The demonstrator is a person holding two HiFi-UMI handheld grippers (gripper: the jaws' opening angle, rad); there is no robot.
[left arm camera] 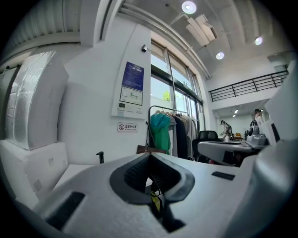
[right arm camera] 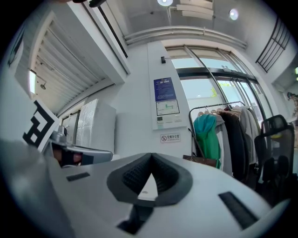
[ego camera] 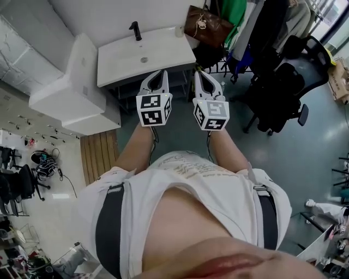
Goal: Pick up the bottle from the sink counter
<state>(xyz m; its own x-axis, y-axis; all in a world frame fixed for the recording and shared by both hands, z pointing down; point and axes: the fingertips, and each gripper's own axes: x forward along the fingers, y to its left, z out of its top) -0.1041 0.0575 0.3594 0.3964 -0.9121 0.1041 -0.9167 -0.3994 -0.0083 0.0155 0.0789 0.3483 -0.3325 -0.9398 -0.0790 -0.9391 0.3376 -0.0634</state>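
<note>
We hold both grippers pressed shut and empty, in front of the sink counter.

Our left gripper (ego camera: 162, 74) has its jaws closed tip to tip with nothing between them, and our right gripper (ego camera: 199, 74) beside it is closed the same way; the two sit side by side but apart, their marker cubes toward us. In the head view their tips lie at the front edge of the white sink counter (ego camera: 163, 52). A black faucet (ego camera: 135, 30) stands at the counter's back edge. The bottle (ego camera: 179, 31), small and pale, stands at the back right corner of the counter, well apart from both grippers. Just beyond that corner we see a brown bag (ego camera: 207, 24) and a green garment (ego camera: 234, 13) hanging; an office chair (ego camera: 278, 98) stands further right, and white blocks (ego camera: 71, 82) flank the counter's left.
</note>
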